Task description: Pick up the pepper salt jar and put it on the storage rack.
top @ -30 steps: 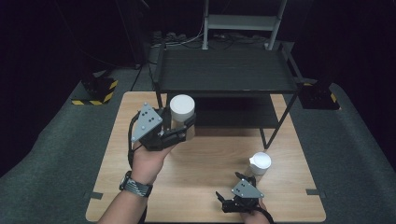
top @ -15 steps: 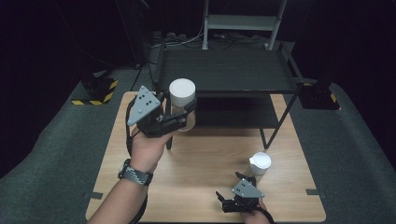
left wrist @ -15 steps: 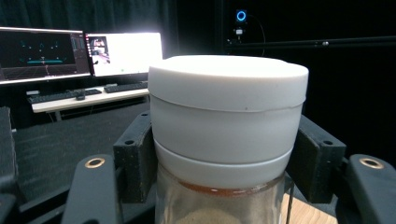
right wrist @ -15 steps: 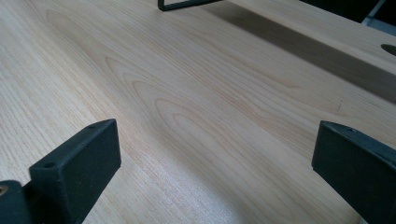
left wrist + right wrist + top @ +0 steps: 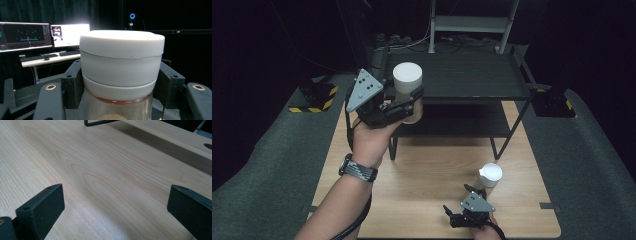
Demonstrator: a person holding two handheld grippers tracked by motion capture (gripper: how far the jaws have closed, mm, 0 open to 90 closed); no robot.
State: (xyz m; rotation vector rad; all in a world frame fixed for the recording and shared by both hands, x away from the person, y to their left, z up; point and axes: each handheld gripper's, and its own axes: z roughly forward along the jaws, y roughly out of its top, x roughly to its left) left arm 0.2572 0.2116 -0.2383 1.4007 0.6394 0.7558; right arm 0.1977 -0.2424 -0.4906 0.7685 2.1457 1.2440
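Nearest, the right gripper (image 5: 464, 216) rests low on the wooden table (image 5: 422, 170), jaws spread wide on nothing, a small white-capped bottle (image 5: 489, 175) just behind. Farther off, the left gripper (image 5: 404, 102) clamps a white-lidded jar (image 5: 407, 80) at the black shelf rack's (image 5: 472, 75) front-left edge.

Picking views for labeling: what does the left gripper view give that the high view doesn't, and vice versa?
Left gripper view alone: monitors and a keyboard on a desk in the background, and a brownish band under the jar's white lid.
High view alone: the black shelf rack, the wooden table, a small white-lidded container, and the right hand-held gripper low near the table.
Both: the white-lidded jar clamped in the left hand-held gripper.
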